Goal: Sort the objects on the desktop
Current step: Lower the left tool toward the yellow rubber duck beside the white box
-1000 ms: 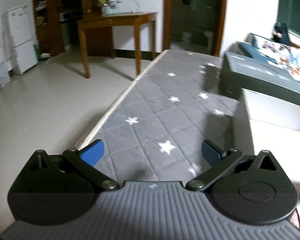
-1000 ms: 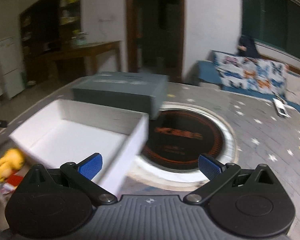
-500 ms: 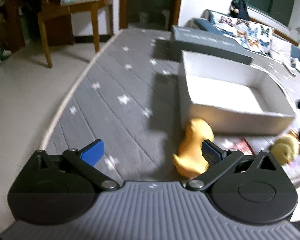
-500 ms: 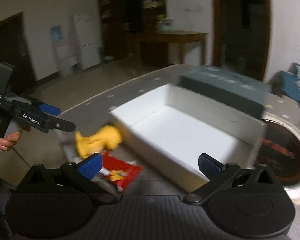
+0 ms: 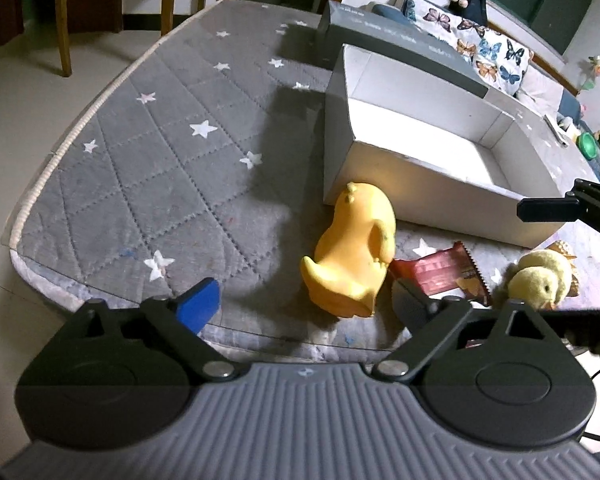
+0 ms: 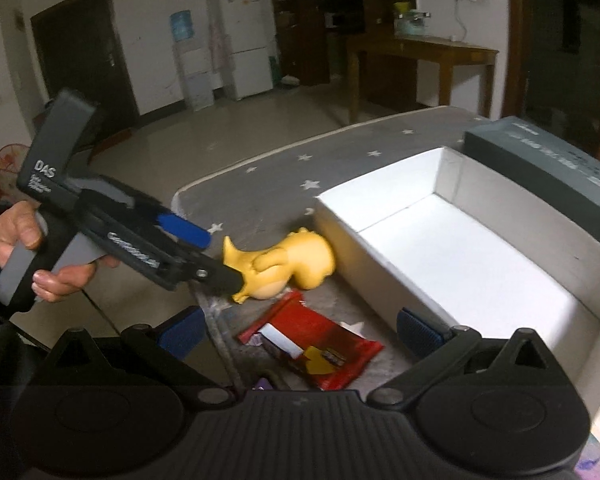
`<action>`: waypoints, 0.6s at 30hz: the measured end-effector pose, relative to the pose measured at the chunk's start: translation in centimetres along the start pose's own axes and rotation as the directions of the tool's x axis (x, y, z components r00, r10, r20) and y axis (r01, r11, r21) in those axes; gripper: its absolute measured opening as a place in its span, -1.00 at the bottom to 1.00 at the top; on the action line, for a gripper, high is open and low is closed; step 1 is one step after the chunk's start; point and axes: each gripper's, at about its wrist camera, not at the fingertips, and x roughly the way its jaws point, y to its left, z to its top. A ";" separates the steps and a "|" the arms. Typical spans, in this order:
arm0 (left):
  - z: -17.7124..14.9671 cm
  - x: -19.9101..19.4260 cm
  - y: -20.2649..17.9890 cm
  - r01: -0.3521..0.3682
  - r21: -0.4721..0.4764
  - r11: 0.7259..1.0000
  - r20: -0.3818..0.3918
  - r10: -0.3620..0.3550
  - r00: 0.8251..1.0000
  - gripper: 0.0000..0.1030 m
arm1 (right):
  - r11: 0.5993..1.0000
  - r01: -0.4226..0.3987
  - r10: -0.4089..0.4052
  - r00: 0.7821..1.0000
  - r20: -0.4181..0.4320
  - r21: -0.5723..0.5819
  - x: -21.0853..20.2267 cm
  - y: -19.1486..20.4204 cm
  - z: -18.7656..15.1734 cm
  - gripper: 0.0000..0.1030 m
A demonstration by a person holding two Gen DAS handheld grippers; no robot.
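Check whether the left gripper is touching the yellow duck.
Cannot tell. Right wrist view: a finger of the left gripper overlaps the yellow duck; neither view shows contact or gap plainly.

2 duck toys (image 5: pixel 352 252) (image 5: pixel 540 284), 1 wrapper (image 6: pixel 320 344), maybe 2 boxes (image 5: pixel 440 204) (image 5: pixel 400 40)

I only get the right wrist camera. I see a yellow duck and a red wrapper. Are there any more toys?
Observer: Yes. The left wrist view shows a fuzzy yellow chick beside the red wrapper, on the side away from the yellow duck.
Operator: Is the left gripper squeezing the duck?
Observer: No. Its own camera shows the left gripper wide open, with the duck just ahead of its fingers.
Operator: What's behind the white box?
Observer: Past the white box and the grey box, there is a cover printed with butterflies.
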 end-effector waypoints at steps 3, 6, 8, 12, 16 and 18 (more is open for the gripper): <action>0.2 0.4 -0.1 0.002 0.023 1.000 0.000 -0.002 1.000 0.63 | 1.000 -0.024 0.024 1.000 -0.010 -0.009 1.2 0.2 0.1 1.00; 0.4 0.4 -0.3 0.006 0.063 0.998 0.005 -0.007 1.000 0.49 | 0.999 -0.030 0.030 0.999 -0.017 -0.013 2.3 0.3 0.3 1.00; 0.7 0.2 -0.4 -0.005 0.092 0.996 0.015 0.004 1.000 0.41 | 0.999 -0.039 0.039 0.999 -0.021 -0.012 3.0 0.3 0.5 1.00; 1.3 -0.1 -0.1 -0.019 0.123 0.992 0.033 0.016 0.999 0.32 | 0.998 -0.054 0.054 0.998 -0.023 -0.011 4.5 0.4 0.7 1.00; 1.7 -0.5 0.9 -0.041 0.119 0.992 0.050 0.035 0.998 0.29 | 0.997 -0.071 0.070 0.997 -0.027 -0.019 6.0 0.7 0.9 1.00; 2.0 -0.7 1.3 -0.049 0.114 0.992 0.056 0.043 0.997 0.26 | 0.997 -0.077 0.076 0.997 -0.029 -0.025 6.8 0.9 0.9 1.00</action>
